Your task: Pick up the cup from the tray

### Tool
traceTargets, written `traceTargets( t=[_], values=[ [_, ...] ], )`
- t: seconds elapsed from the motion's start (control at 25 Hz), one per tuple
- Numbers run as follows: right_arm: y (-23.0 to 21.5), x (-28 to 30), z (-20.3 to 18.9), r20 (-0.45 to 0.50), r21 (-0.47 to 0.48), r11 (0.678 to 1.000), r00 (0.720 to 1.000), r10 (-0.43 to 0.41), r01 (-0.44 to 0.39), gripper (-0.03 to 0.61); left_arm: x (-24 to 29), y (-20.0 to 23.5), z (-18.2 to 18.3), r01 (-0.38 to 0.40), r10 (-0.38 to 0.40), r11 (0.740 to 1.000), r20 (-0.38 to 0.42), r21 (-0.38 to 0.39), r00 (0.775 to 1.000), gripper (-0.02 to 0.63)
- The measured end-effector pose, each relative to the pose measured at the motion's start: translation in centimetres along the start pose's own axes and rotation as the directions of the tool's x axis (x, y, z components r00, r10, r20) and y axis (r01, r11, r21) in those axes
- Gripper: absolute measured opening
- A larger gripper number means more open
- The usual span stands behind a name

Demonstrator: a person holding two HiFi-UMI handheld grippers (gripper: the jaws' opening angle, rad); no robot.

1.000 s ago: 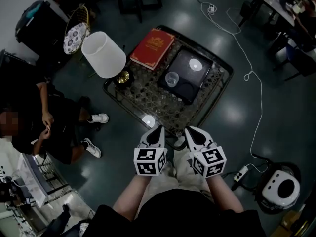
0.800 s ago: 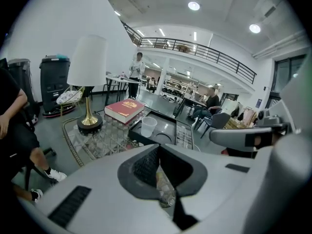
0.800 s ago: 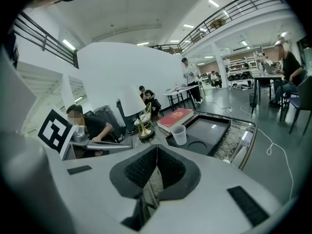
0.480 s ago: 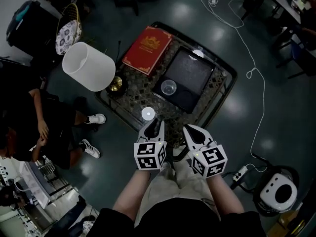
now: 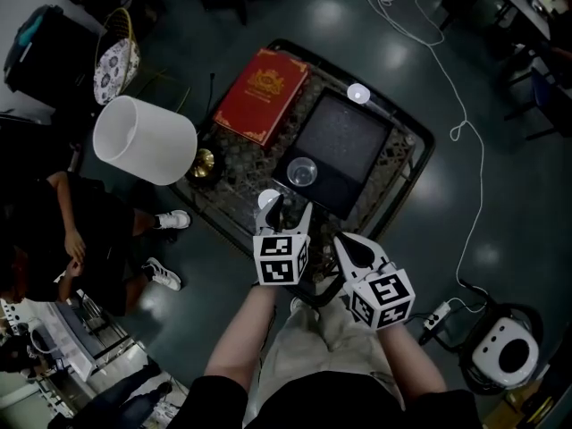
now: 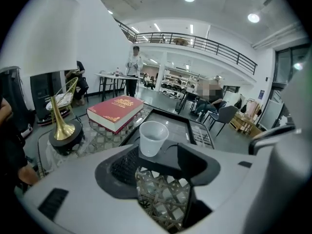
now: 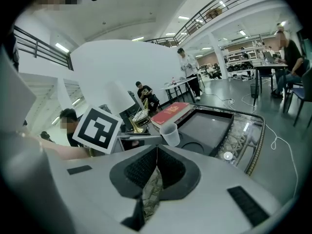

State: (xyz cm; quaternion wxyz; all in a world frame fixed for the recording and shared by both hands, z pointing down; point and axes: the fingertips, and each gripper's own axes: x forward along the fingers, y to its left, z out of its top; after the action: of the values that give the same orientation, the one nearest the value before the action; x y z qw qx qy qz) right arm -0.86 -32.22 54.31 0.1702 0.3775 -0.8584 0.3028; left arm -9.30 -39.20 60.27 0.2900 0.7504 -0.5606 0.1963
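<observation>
The cup [image 5: 302, 172], a clear plastic one with nothing showing in it, stands upright on the near left corner of the black tray [image 5: 344, 137]. Apart from the cup, the tray's dark surface carries only a glare spot at its far edge. The tray lies on the right half of a low table [image 5: 246, 181] with a glass-over-weave top. A red book [image 5: 264, 92] lies flat just left of the tray's far end, and a lamp [image 5: 145, 139] with a white shade stands at the table's left edge on a brass foot.

The left gripper [image 5: 288, 214] sits over the table's near edge, pointing at the cup. Its jaws have just been opening and now stand well apart. Only the woven tabletop shows through the gap between them (the cup is just beyond the tips, not yet inside). The right gripper [image 7: 156, 150] hangs nearer and to the right, just off the table's near edge, with its pads pressed together at the tips and nothing held.

On the floor at far left a gold wire basket [image 5: 116, 56] holds something flat with a patterned face. What that is cannot be made out.
</observation>
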Motion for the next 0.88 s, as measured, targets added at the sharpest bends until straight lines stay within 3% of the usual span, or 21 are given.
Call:
traceTargets(
  t=[0.36, 0.88],
  values=[
    [-2.1, 1.0, 0.2, -0.008, 0.028, 1.0, 1.0, 0.0, 0.0, 0.011, 5.7, 1.0, -0.4, -0.029, 0.034, 0.998, -0.076, 0.064, 0.997, 0.334],
    [-3.8, 1.4, -0.6, -0.023, 0.058, 0.998, 1.0, -0.003, 0.005, 0.011, 9.6, 1.7, -0.4, -0.091, 0.114, 0.979, -0.116, 0.181, 0.987, 0.328]
  ],
)
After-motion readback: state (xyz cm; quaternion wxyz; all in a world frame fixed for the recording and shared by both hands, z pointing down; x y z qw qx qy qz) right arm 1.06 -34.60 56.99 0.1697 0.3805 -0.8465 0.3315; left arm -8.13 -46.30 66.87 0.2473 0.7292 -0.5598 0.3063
